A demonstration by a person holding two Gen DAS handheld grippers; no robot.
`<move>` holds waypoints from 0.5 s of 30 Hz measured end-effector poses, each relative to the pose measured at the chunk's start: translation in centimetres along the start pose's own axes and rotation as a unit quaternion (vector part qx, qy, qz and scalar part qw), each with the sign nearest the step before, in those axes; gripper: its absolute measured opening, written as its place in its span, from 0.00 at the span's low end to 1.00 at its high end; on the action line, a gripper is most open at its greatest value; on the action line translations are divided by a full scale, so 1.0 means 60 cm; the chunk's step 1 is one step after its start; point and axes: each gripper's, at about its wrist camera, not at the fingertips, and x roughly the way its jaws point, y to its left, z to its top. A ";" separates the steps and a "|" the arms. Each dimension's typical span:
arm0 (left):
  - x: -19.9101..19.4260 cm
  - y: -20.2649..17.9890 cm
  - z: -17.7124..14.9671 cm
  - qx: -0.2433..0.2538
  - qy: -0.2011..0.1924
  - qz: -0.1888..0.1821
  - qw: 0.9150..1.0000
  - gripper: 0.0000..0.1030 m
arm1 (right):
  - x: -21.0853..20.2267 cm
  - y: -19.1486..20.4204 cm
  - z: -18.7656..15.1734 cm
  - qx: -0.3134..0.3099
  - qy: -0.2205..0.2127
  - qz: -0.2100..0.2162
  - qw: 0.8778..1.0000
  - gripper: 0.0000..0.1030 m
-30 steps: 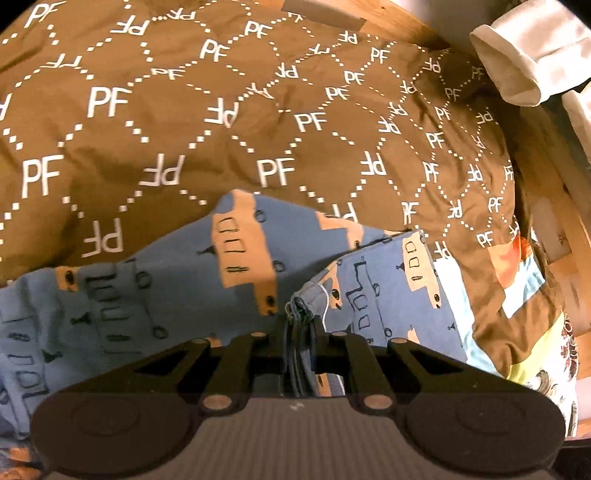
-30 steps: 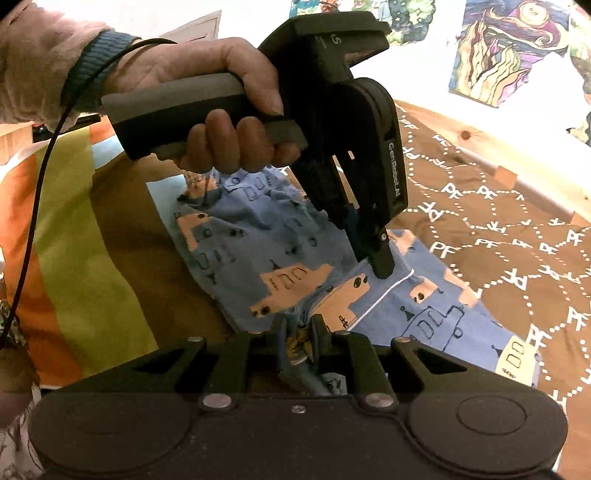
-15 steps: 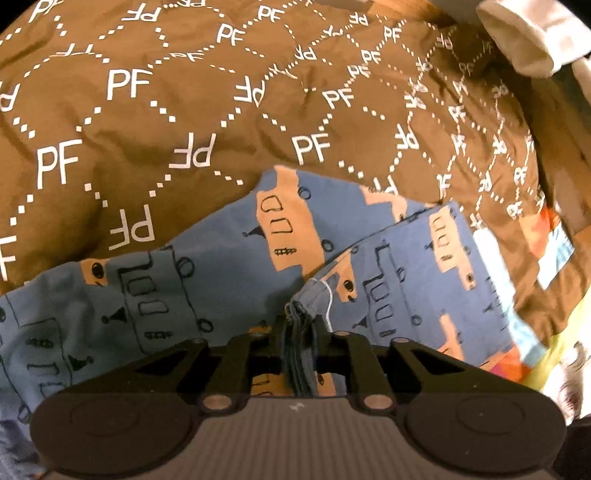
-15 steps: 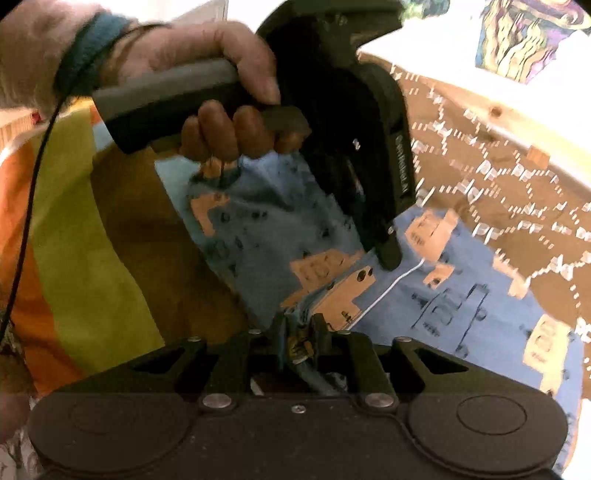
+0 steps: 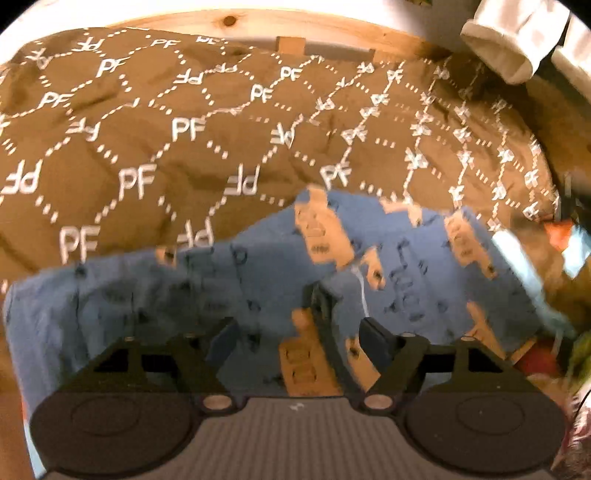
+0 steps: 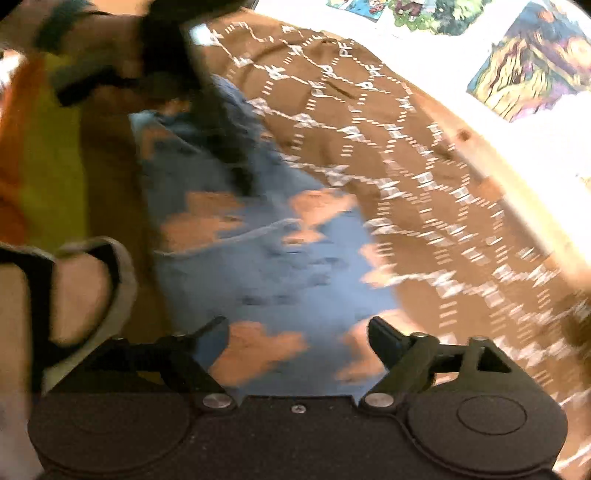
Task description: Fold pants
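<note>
Both claws have just been opening and now stand released, nothing pinched between their fingers. Ahead of and below the left claw (image 5: 297, 332), the blue pants (image 5: 258, 280) lie on the brown blanket (image 5: 221, 122); only this view shows a white cloth (image 5: 513, 40) far off to the upper right. The right claw (image 6: 297, 332) hangs over the same pants (image 6: 258, 266), and only its blurred view shows the hand (image 6: 107, 66) holding the left claw at upper left, and wall pictures (image 6: 532, 62).

A home bedroom: brown quilt (image 5: 221, 122) printed with PF over a wooden bed frame (image 5: 332, 33), colourful posters (image 6: 528, 62) on the far wall.
</note>
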 end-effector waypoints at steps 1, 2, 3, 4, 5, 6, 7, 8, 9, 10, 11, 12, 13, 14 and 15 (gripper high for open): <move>0.000 -0.005 -0.009 0.001 0.000 0.009 1.000 0.75 | 0.003 -0.015 0.008 -0.005 0.000 -0.002 1.000 0.84; 0.001 -0.010 -0.021 0.001 -0.002 0.017 1.000 0.75 | 0.010 -0.033 0.018 -0.007 -0.002 0.001 1.000 0.87; 0.005 -0.015 -0.031 0.000 -0.005 0.026 1.000 0.75 | 0.020 -0.047 0.027 -0.010 -0.008 0.009 1.000 0.87; 0.011 -0.020 -0.043 -0.002 -0.005 0.042 0.999 0.75 | 0.031 -0.057 0.035 -0.013 -0.016 0.019 1.000 0.87; 0.014 -0.020 -0.053 0.000 -0.007 0.053 0.999 0.75 | 0.047 -0.065 0.042 -0.013 -0.024 0.030 0.999 0.87; 0.017 -0.024 -0.061 0.003 -0.015 0.062 0.998 0.75 | 0.065 -0.074 0.047 -0.006 -0.033 0.043 0.999 0.87; 0.016 -0.025 -0.067 0.007 -0.022 0.069 0.997 0.76 | 0.082 -0.080 0.051 0.005 -0.040 0.051 0.998 0.87; 0.017 -0.028 -0.071 0.014 -0.023 0.077 0.997 0.76 | 0.098 -0.084 0.055 0.016 -0.044 0.060 0.997 0.87; 0.019 -0.030 -0.075 0.021 -0.025 0.084 0.996 0.77 | 0.118 -0.086 0.057 0.028 -0.046 0.067 0.996 0.87; 0.020 -0.032 -0.078 0.027 -0.028 0.090 0.995 0.78 | 0.130 -0.085 0.060 0.034 -0.047 0.065 0.996 0.87; 0.022 -0.032 -0.078 0.028 -0.028 0.096 0.995 0.78 | 0.147 -0.081 0.061 0.036 -0.046 0.054 0.997 0.87; 0.023 -0.033 -0.078 0.031 -0.024 0.102 0.994 0.78 | 0.165 -0.076 0.061 0.031 -0.042 0.035 0.998 0.87; 0.023 -0.034 -0.078 0.033 -0.023 0.103 0.994 0.78 | 0.180 -0.070 0.061 0.025 -0.032 0.015 0.999 0.87; 0.018 -0.034 -0.078 0.034 -0.024 0.103 0.994 0.78 | 0.194 -0.068 0.058 0.025 -0.025 -0.002 0.999 0.87; 0.009 -0.033 -0.080 0.034 -0.030 0.102 0.994 0.78 | 0.196 -0.072 0.055 0.036 -0.031 0.002 0.999 0.87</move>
